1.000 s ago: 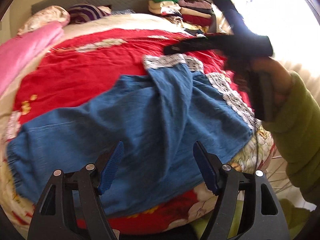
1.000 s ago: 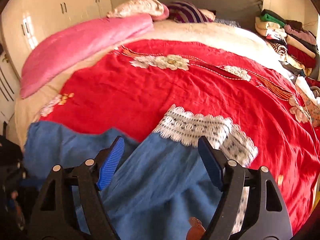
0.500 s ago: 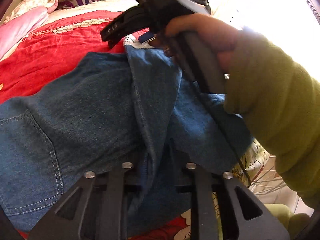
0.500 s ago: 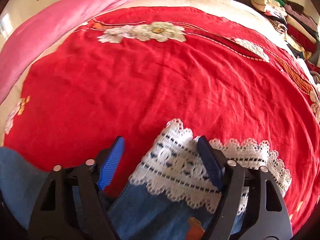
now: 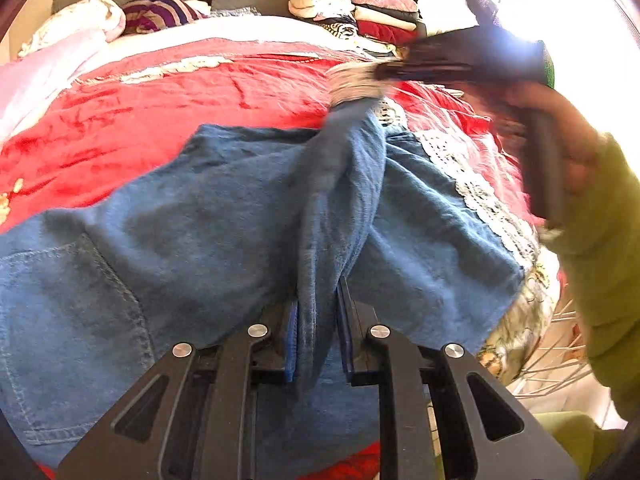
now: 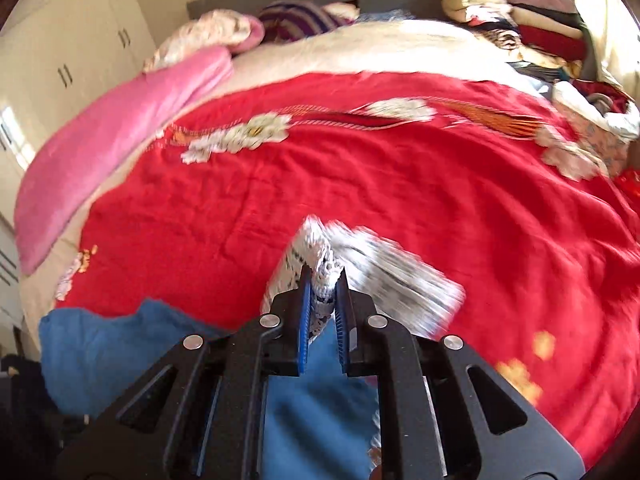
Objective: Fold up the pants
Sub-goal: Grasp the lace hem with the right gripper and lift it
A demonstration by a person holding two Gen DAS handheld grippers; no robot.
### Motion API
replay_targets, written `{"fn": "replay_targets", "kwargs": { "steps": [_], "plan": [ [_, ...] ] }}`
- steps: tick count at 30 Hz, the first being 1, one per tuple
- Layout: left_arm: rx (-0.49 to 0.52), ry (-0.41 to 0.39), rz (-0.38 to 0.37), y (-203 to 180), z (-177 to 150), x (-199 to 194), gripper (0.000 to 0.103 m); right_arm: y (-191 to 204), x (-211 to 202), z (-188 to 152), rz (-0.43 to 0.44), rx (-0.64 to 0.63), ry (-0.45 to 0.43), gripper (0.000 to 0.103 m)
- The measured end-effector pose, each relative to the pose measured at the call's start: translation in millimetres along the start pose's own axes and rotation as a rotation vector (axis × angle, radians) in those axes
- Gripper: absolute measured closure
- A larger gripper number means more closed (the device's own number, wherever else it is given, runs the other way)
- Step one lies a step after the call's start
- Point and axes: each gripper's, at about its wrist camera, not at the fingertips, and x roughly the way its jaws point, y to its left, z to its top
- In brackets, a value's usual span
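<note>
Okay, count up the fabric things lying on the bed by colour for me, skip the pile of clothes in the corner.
Blue: 1, the lace-cuffed pants
Red: 1, the flowered bedspread
Pink: 1, the blanket
Purple-striped: 1, a pillow
Pale floral: 1, a bundle beside it
Total: 5

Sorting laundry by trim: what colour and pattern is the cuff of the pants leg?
The cuff is white lace with dark stitched lines, clearest in the right wrist view.
</note>
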Motion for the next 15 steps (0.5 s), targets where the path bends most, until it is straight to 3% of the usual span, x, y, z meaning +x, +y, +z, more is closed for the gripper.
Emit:
{"fn": "replay_targets", "kwargs": {
  "steps": [1, 8, 15],
  "plan": [
    [0.003, -0.001, 0.000, 0.9, 0.0, -1.2, 0.099, -6.8, -13.9, -5.5, -0.006, 0.010, -0.016, 0.097],
    [0.083, -0.046, 0.000, -6.7, -5.1, -31.1, 0.100, -38.3, -92.9, -57.8, -0.018, 0.055, -0.061, 0.097],
    [0.139, -0.042, -0.004, -11.6, -21.3, -49.8, 0.100, -50.2, -124.8, -121.5, -0.006, 0.086, 0.012, 0.097]
  ]
}}
